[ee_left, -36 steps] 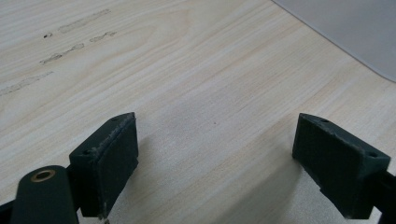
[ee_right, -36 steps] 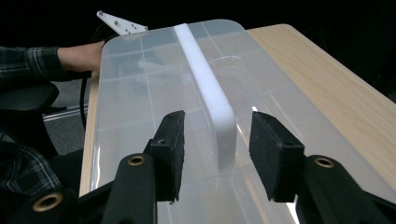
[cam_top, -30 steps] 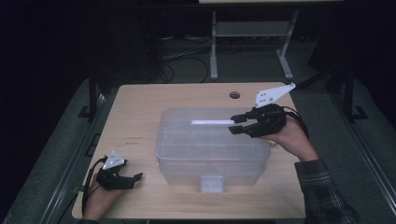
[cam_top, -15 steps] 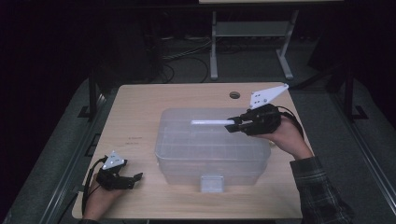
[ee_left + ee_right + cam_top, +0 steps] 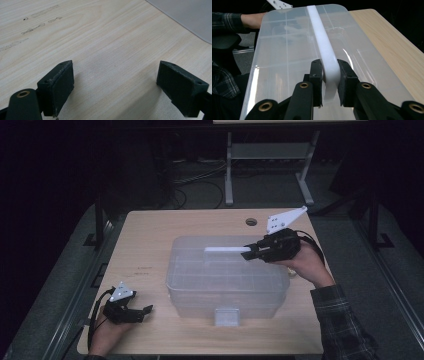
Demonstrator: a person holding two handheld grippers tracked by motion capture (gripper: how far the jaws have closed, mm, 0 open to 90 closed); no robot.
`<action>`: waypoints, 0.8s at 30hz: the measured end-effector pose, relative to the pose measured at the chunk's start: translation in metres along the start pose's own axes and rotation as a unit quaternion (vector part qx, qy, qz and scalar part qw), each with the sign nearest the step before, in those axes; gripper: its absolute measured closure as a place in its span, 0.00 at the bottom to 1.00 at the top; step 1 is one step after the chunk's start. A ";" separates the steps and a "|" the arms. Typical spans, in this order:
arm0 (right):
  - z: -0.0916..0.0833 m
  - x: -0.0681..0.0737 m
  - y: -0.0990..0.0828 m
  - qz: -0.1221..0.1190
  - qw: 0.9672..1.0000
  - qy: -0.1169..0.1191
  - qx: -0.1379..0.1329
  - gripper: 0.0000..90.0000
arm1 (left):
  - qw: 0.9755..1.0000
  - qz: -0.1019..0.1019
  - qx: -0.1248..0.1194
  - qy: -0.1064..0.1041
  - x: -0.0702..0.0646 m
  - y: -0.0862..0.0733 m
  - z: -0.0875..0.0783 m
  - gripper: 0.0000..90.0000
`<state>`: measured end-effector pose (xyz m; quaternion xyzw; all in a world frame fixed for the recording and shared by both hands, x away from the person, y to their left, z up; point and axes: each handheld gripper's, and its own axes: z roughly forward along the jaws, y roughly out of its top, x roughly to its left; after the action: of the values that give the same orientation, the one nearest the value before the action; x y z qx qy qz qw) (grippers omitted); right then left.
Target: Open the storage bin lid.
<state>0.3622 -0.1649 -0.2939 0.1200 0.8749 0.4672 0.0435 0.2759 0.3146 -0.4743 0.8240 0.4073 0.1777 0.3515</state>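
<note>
A clear plastic storage box [image 5: 200, 295] with a divided lid [image 5: 287, 50] sits in the middle of the wooden table [image 5: 150, 235]. A white handle [image 5: 227, 249] [image 5: 322, 37] runs along the lid's top. My right gripper [image 5: 248, 252] [image 5: 330, 72] reaches in from the right. Its jaws have just been closing and now press on both sides of the handle's near end. My left gripper [image 5: 148, 309] [image 5: 115, 82] rests low at the table's front left with its jaws wide open over bare wood, apart from the box.
A cable hole [image 5: 251, 221] lies in the table's far edge behind the right gripper. The box's front latch [image 5: 227, 316] faces the near edge. A metal stand [image 5: 270, 155] and cables are on the dark floor beyond.
The right gripper's jaws have narrowed onto the white handle. Both hands have stayed where they were, and the box has not moved.
</note>
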 end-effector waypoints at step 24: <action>-0.005 -0.017 0.013 0.028 1.000 0.005 -0.004 0.84 | 1.000 -0.001 -0.001 -0.001 0.000 0.000 0.000 0.15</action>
<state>0.3798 -0.1664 -0.2812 0.1422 0.8695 0.4722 0.0269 0.2760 0.3147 -0.4744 0.8234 0.4075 0.1771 0.3528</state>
